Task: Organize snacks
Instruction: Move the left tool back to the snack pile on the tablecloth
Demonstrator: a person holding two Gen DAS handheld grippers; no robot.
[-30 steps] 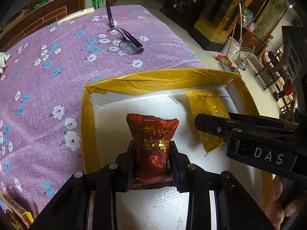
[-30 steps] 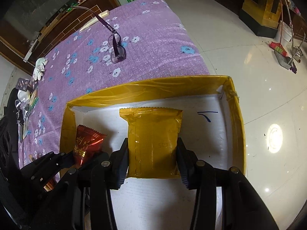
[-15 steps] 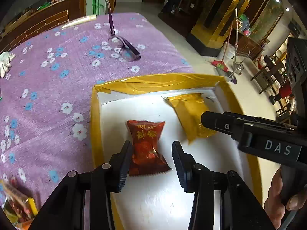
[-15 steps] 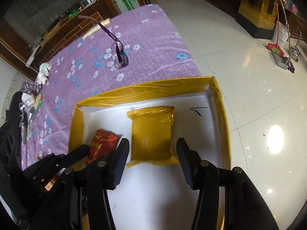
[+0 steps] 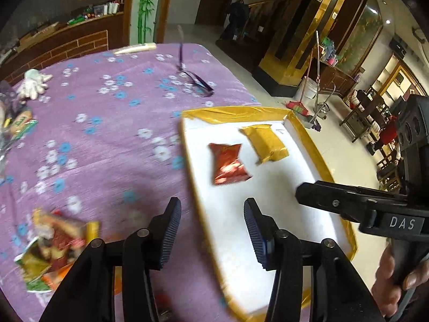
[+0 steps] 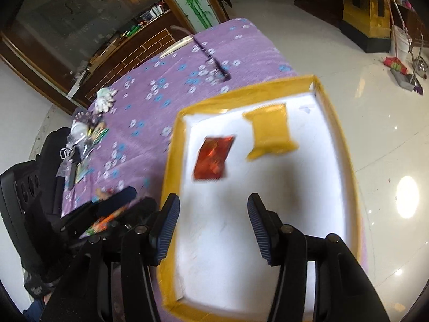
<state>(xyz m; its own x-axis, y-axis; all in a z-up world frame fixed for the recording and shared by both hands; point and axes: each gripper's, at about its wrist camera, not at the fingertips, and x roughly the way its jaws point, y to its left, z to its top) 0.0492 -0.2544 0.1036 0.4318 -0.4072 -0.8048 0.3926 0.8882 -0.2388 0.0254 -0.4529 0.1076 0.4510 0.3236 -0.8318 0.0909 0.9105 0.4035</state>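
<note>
Two snacks lie inside the tray [image 5: 236, 114]: one red packet [image 5: 228, 163] and one gold packet [image 5: 265, 146] just beside it. Both grippers, left [image 5: 211, 228] and right [image 6: 213, 226], hang above the tray's near end, fingers apart and just opened, nothing between them. One pile of wrappers [image 5: 53, 244] sits on the tabletop [image 5: 107, 139] left of the tray.

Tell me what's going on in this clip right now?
A person is sorting snacks with two handheld grippers. A red packet and a gold packet lie side by side in the gold-rimmed tray. Both the left gripper and right gripper are open and empty, their jaws having just opened. More snacks wait on the purple cloth.
</note>
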